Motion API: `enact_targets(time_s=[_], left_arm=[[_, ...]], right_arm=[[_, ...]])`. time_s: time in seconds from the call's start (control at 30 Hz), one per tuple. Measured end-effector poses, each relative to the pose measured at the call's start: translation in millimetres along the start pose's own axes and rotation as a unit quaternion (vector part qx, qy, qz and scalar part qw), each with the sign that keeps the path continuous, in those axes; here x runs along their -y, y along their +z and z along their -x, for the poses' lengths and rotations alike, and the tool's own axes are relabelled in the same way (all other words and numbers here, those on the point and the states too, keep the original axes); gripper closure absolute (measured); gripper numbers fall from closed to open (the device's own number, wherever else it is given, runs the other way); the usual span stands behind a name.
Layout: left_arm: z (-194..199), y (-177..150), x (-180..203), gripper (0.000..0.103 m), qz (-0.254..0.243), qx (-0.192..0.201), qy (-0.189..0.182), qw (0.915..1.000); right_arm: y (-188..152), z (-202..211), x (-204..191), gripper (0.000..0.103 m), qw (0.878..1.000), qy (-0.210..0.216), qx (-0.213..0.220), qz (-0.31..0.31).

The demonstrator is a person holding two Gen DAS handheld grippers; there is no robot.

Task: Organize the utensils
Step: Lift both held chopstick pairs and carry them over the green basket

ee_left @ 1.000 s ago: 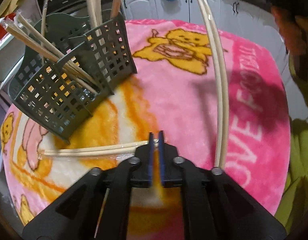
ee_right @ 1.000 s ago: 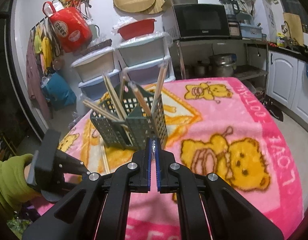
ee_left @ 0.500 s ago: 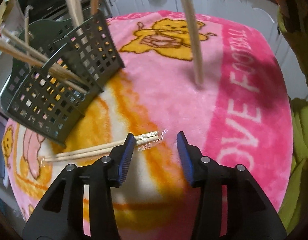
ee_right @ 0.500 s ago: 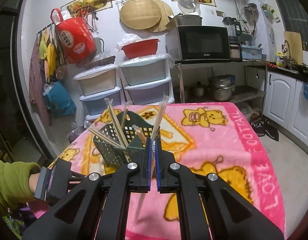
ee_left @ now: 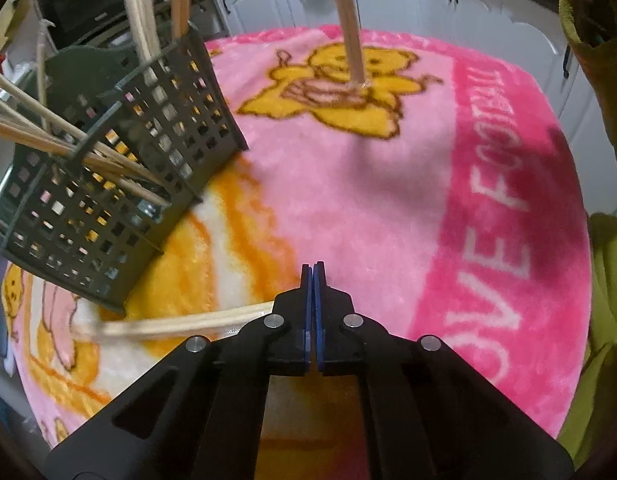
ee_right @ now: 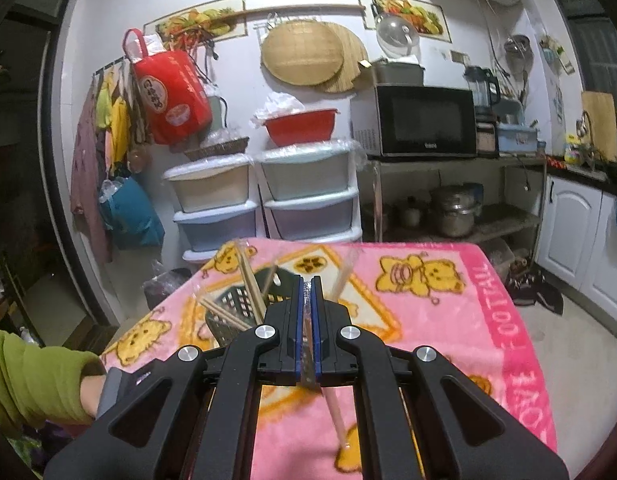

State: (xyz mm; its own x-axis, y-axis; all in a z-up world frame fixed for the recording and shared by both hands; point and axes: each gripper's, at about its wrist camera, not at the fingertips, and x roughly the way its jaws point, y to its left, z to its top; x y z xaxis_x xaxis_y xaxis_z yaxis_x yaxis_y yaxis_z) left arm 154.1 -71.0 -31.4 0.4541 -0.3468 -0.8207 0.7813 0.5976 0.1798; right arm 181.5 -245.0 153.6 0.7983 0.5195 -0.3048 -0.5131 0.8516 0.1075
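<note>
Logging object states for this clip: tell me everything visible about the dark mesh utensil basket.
The utensil basket is dark green plastic with square-grid walls and an inner divider forming compartments. It stands on the pink blanket near its far left edge. Several pale wooden chopsticks, some in clear wrappers, lean out of it. No claw touches it.

Fuzzy cloth blanket, plastic basket

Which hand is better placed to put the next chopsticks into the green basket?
Right. The right gripper already holds wrapped chopsticks, with the basket ahead. The left gripper just closed, nothing visible between its jaws, beside another pair.
</note>
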Motion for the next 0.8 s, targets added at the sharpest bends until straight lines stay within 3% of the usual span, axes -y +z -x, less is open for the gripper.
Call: enact_targets(time_s=[0.43, 0.8], left_arm=[[78.0, 29.7, -29.2, 0.103, 0.073, 0.114, 0.022, 0.9905], [136.6, 49.7, -51.5, 0.103, 0.135, 0.200, 0.048, 0.9693]], right_arm=[[34.5, -0.3, -20.0, 0.099, 0.999, 0.032, 0.031, 0.024], [62.3, -1.0, -40.4, 0.099, 0.996, 0.059, 0.058, 0.040]])
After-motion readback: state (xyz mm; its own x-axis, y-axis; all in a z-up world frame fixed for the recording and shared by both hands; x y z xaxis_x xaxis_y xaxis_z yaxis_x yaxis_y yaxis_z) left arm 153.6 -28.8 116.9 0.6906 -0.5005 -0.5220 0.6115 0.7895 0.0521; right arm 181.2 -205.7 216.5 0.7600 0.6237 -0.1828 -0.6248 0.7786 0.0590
